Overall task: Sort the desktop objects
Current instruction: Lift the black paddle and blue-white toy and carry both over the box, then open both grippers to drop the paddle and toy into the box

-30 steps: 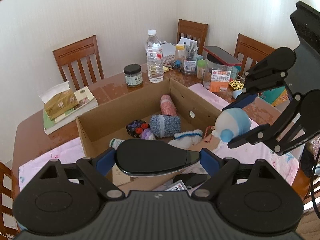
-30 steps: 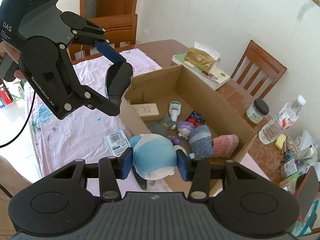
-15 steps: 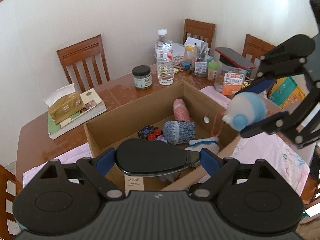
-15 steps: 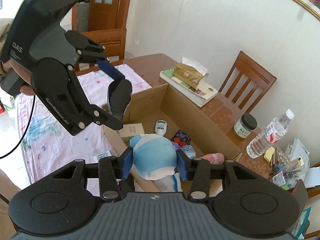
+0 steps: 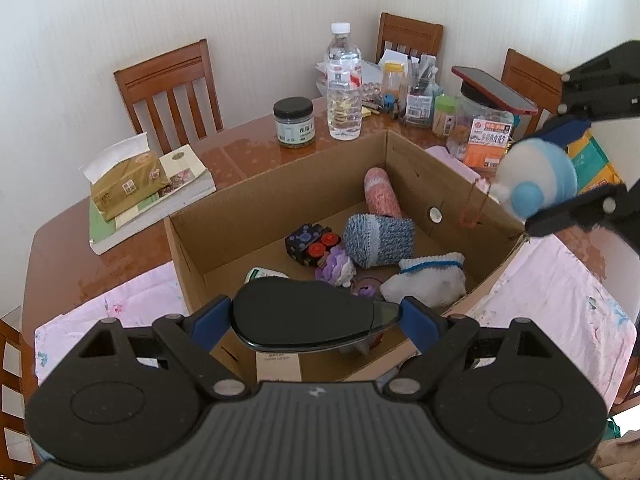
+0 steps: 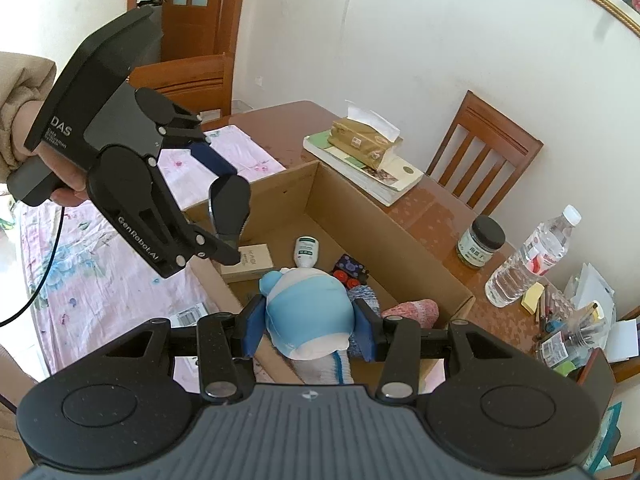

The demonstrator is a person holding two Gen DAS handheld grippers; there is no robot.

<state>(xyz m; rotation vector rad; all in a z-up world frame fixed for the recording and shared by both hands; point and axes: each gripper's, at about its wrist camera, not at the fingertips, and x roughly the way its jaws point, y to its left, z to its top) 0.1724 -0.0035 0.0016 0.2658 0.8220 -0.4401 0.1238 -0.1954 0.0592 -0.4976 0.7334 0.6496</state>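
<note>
— What is held in the left tongs (image 5: pixel 316 314)?
— A glossy black, flattened oval object (image 5: pixel 304 320), shaped like a computer mouse, is pinched across its width between the blue pads, so the jaws are kept wide. It is carried low over the near edge of the cardboard box (image 5: pixel 280 196).

— And the right tongs (image 6: pixel 310 322)?
— They are pressed together on a soft plush toy (image 6: pixel 308 308): a rounded body in pale blue with white at the neck and a small blue knob at one end. In the left wrist view it (image 5: pixel 536 178) is seen raised above the box's far right wall, with a thin reddish cord hanging from it.

— What is seen inside the box?
— A pink knitted roll (image 5: pixel 382 196), a blue-grey knitted roll (image 5: pixel 378 240), a white sock with a blue stripe (image 5: pixel 430 278), a small white bottle (image 6: pixel 307 251) and a dark patterned cube (image 5: pixel 308 242) are lain on its floor.

— And beyond it?
— On the brown surface (image 5: pixel 248 144) a dark-lidded jar (image 5: pixel 294 122) and a clear water bottle (image 5: pixel 344 84) are set beside each other; a tissue pack (image 5: pixel 128 180) is rested on books. A pink floral cloth (image 6: pixel 80 264) is spread beside the box.
</note>
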